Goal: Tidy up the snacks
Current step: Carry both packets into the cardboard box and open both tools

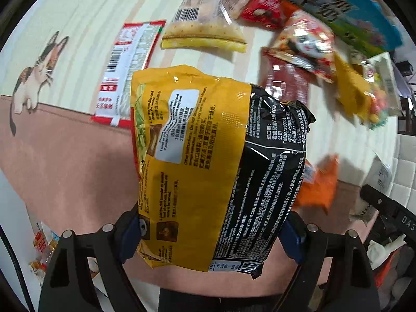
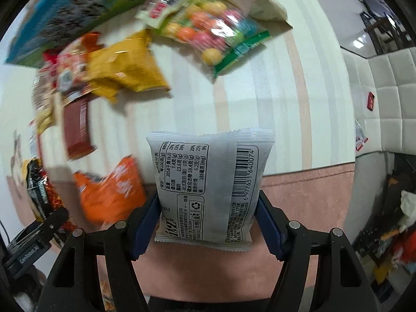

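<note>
**Two packets held above a striped table**

Nearest the left wrist camera, we see the left gripper (image 1: pixel 210 236) clamped on a yellow-and-black noodle packet (image 1: pixel 218 166), its blue pads (image 1: pixel 130 236) pressing the packet's two sides. We see the packet raised over the pink border of the tablecloth (image 1: pixel 65 156). Beyond it lie a red-and-white packet (image 1: pixel 130 70) and a clear cracker packet (image 1: pixel 208 26), well apart from a blurred heap of snacks (image 1: pixel 312 46).

From the right wrist camera, we see the right gripper (image 2: pixel 206 223) closed on a grey packet (image 2: pixel 210 184), barcode side facing us. To its left lies an orange bag (image 2: pixel 111 189); farther off we note a yellow bag (image 2: pixel 127 70) and a bag of coloured sweets (image 2: pixel 213 31).
</note>
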